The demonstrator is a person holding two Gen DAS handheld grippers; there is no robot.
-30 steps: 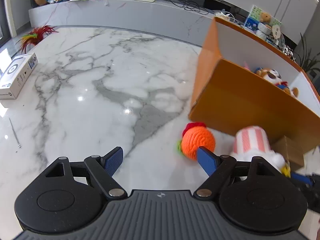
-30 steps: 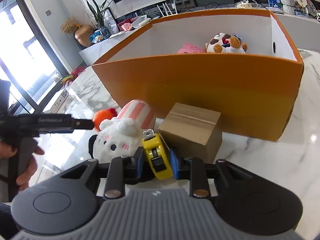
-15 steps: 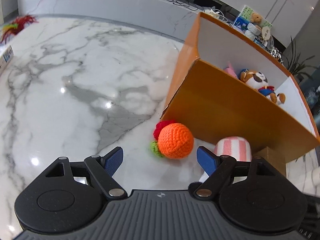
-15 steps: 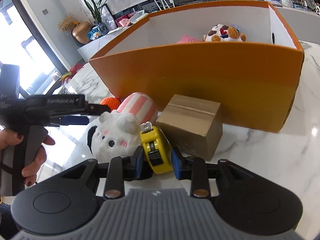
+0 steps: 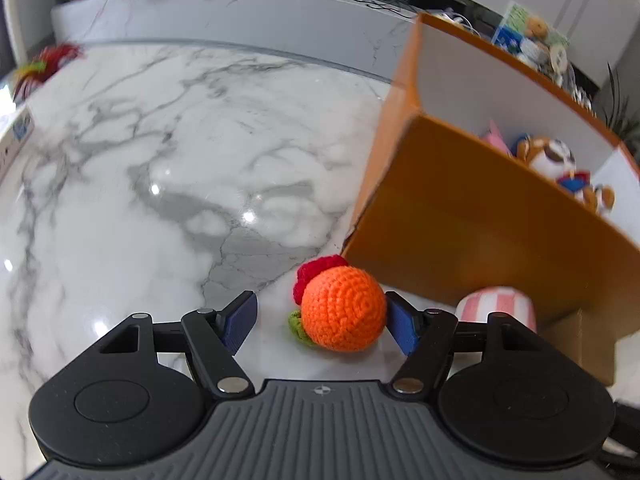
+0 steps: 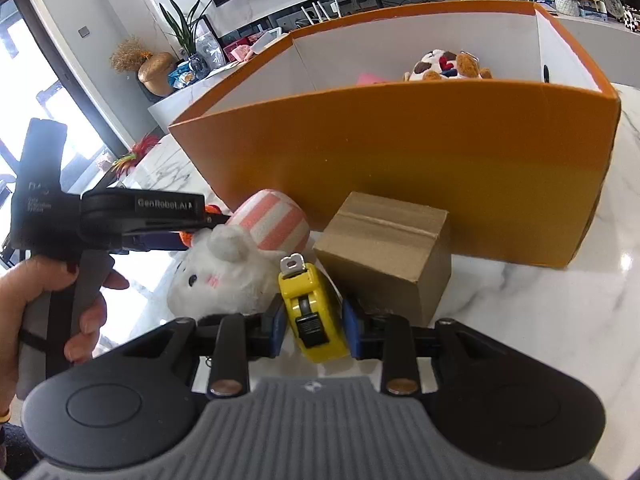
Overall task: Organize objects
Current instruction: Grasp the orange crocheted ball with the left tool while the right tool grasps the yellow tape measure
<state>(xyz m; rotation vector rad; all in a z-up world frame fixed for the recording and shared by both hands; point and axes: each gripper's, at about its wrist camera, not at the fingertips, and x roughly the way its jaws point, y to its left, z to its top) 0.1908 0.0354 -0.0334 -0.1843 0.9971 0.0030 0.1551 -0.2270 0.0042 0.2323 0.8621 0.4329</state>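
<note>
Marble table (image 5: 160, 184) carries the orange box (image 6: 400, 160), crochet orange ball (image 5: 342, 312) beside its corner. Left gripper (image 5: 320, 316) fingers spread, just been closing, ball between, right pad touching only. Right gripper (image 6: 314, 328) pinches yellow tape measure (image 6: 312, 312). Risk: off-centre squeeze rolls the ball out sideways.

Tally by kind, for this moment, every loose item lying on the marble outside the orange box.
Crochet toys: 1, orange crochet ball
Plush toys: 1, white plush with striped hat
Tape measures: 1, yellow tape measure
Cardboard boxes: 1, small brown carton
Total: 4
</note>
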